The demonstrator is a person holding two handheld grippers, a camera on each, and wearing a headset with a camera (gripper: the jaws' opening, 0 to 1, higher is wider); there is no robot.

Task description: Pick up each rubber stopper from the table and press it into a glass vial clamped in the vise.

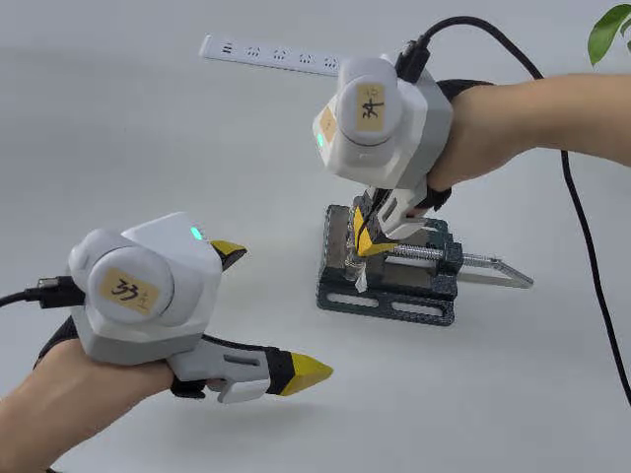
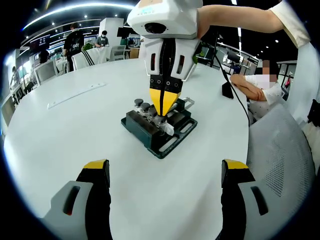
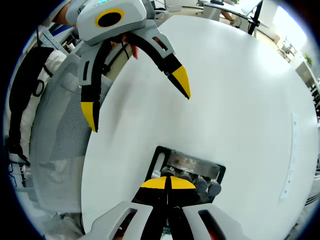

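Right hand-held gripper (image 1: 367,242), jaws together, over vials (image 2: 145,107) in the vise (image 1: 389,296); left hand-held gripper (image 1: 271,310), jaws apart, over the bench (image 1: 148,128).

**Worktop** (image 1: 118,128): a plain white surface with a curved edge, as the left gripper view shows. A dark vise (image 1: 389,296) stands directly on it, right of centre in the head view. Its flat slotted base rests on the surface and its metal handle points right. A white power strip (image 1: 266,54) lies flat near the far edge, well apart from the vise.
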